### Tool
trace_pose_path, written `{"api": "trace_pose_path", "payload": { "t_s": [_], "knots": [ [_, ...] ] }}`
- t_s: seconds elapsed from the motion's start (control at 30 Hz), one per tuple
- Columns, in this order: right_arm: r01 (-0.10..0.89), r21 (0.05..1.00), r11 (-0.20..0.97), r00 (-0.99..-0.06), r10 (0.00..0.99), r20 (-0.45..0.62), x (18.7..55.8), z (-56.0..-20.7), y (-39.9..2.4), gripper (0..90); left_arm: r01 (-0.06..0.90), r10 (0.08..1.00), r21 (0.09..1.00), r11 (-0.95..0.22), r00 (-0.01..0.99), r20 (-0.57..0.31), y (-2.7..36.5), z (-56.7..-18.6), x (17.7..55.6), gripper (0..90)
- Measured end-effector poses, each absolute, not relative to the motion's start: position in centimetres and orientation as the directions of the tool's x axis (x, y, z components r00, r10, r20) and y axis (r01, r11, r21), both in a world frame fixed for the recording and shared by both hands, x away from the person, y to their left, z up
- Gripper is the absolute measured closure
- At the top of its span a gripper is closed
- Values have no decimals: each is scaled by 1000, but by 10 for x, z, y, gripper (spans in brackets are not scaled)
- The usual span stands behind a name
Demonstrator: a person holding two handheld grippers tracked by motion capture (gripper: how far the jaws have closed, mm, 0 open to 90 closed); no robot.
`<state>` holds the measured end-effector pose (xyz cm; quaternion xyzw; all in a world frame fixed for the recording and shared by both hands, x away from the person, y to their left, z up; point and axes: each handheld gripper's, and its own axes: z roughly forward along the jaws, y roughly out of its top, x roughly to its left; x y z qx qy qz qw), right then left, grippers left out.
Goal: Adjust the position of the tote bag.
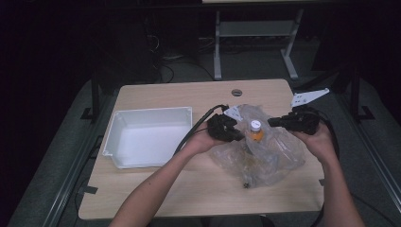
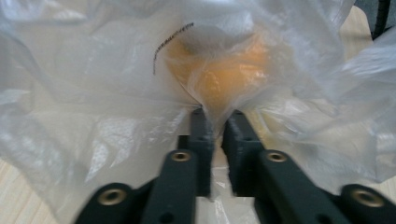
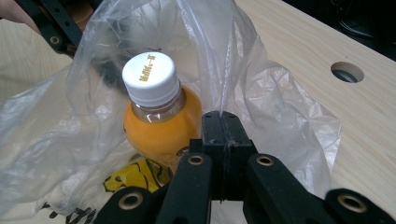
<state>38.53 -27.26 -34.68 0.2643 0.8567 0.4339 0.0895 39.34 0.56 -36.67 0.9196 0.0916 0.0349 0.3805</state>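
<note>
Wooden table bears clear crinkled plastic bag around orange bottle.

We saw the high view dim, bg black past the lit table. Bag glared w/ soft focus; jaws blurred at 6 o'clock.

In your left gripper view, the bottle at twelve o'clock is an orange blur behind the plastic bag. Its label is half hidden at six o'clock in your right gripper view.
</note>
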Motion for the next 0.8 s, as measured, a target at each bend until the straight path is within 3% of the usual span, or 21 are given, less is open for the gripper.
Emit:
{"api": "trace_pose_path", "payload": {
  "t_s": [0.13,0.8],
  "knots": [
    [379,787,487,-842,534,75,387,-348,-271,899,155,210,711,-686,978,-10,8,-366,394,898],
    [500,734,459,-792,586,173,387,-391,-284,899,219,292,669,-710,956,-3,28,-394,387,900]
  ]
}}
